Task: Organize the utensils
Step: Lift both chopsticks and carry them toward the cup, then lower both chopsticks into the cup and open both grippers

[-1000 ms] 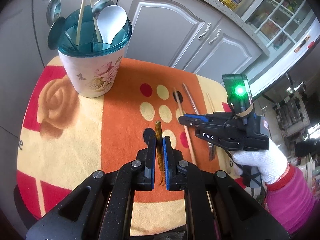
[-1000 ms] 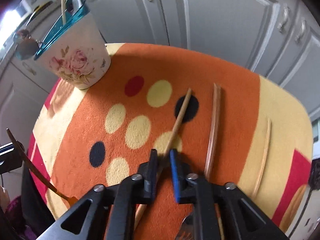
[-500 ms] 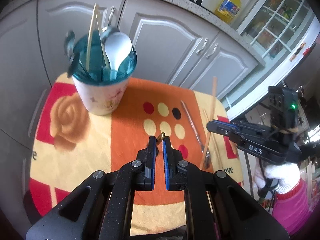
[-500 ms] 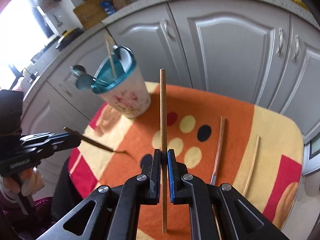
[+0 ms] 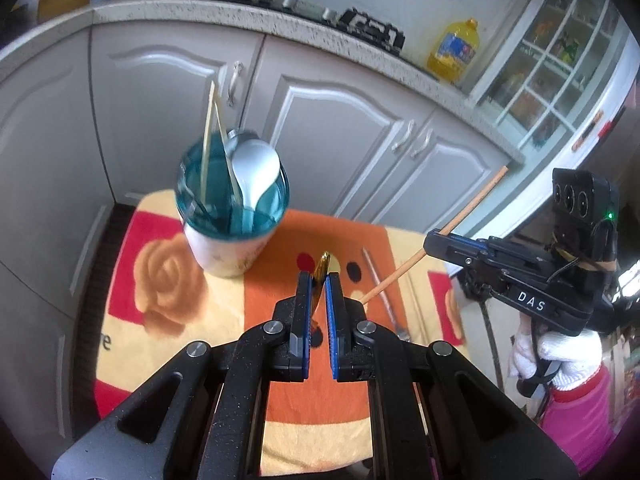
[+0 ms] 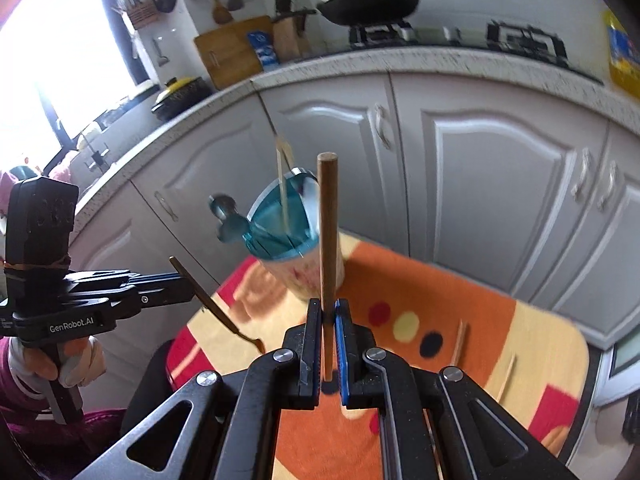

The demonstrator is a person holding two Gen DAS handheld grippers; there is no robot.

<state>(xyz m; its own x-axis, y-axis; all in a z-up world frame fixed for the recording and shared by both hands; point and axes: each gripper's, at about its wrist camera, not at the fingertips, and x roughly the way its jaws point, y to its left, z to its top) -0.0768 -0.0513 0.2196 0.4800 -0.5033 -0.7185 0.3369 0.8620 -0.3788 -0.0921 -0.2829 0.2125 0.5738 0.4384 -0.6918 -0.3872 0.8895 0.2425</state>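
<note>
**Two utensils lifted, holder next**

Left gripper (image 5: 319, 280) closed narrow on a gold-coloured utensil (image 5: 321, 266), seen from the right wrist as a thin handle with a curved end hanging down, right of the holder cup (image 5: 228, 240) and above the mat. Right gripper (image 6: 329, 312) clamped on a brown wooden chopstick (image 6: 327, 216), upright between the pads, just in front of the cup in that view, not touching it as far as can be judged. Cup standing on the far left corner of the orange mat (image 5: 280, 240), already filled with a white spoon (image 5: 256, 168), metal spoons and pale chopsticks.

Step in hand, by judgement: carrying both picked pieces toward the cup. Next move likely needs tilting each piece tip-down over the teal rim, finding a gap among the handles, then releasing. Right of the cup, on the mat, more pieces waiting: a fork (image 5: 384, 292) and other chopsticks.
</note>
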